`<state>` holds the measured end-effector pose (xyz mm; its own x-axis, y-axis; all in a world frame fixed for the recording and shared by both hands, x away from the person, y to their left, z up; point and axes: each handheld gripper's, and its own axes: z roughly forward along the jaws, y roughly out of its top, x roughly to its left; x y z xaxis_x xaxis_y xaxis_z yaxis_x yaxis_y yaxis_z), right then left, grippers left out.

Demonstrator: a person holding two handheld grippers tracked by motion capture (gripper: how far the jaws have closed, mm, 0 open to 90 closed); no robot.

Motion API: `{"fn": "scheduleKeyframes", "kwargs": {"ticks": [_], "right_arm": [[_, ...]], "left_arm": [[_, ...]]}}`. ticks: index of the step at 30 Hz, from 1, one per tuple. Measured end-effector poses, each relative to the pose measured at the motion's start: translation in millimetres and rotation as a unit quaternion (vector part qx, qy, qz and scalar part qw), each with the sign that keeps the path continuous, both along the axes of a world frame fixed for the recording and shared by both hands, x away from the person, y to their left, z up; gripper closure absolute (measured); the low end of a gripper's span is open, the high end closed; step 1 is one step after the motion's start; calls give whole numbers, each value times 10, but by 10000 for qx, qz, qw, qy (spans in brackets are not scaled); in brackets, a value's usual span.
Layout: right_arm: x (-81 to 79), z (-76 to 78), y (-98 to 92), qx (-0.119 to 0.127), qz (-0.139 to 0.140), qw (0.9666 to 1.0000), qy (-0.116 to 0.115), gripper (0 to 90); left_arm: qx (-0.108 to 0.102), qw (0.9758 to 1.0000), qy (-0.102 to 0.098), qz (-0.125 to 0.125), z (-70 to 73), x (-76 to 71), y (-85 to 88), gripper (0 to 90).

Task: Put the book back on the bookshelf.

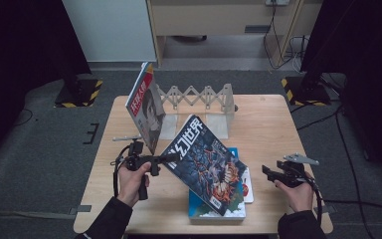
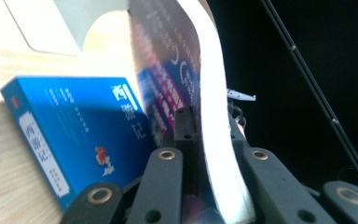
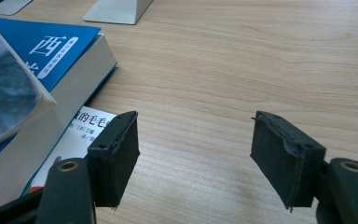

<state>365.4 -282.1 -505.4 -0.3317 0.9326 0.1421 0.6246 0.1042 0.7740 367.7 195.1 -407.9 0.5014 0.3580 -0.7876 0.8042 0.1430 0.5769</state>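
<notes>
A dark-covered magazine (image 1: 206, 164) with large white Chinese letters hangs tilted above the table, one corner low near the front. My left gripper (image 1: 171, 158) is shut on its left edge; in the left gripper view the jaws (image 2: 208, 123) clamp the magazine's white page edge (image 2: 212, 93). Under it lies a thick blue book (image 1: 214, 213) flat on the table (image 1: 268, 119). My right gripper (image 1: 267, 171) hovers to the right of the books, open, with bare wood between its pads (image 3: 116, 154).
A second magazine (image 1: 145, 107) stands leaning at the left end of a folding lattice rack (image 1: 199, 97) at the back. A thin white booklet (image 1: 247, 186) pokes out beside the blue book (image 3: 51, 51). Bare wood lies right of the books.
</notes>
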Motion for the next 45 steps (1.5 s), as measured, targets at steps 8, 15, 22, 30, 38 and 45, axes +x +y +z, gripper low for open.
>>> {"fn": "scheduleKeyframes", "kwargs": {"ticks": [8, 15, 22, 30, 38, 45], "right_arm": [[5, -13, -25, -38, -28, 10000, 8, 321], [6, -21, -40, -76, -41, 10000, 21, 322], [6, -30, -48, -98, -61, 9999, 43, 321], [11, -41, -55, -162, -71, 9998, 30, 322], [13, -46, -57, -191, -61, 9998, 37, 324], [13, -47, -53, -206, -55, 9998, 54, 327]], "left_arm": [[352, 9969, -590, 375, 339, 8, 59, 818], [542, 9919, -942, 663, 590, 28, 175, 818], [755, 9849, -1167, 1028, 779, 34, 374, 819], [1233, 9717, -1336, 1507, 954, 74, 560, 819], [1653, 9577, -1468, 1840, 1067, 149, 646, 819], [1891, 9451, -1584, 2146, 1131, 244, 626, 820]]}}
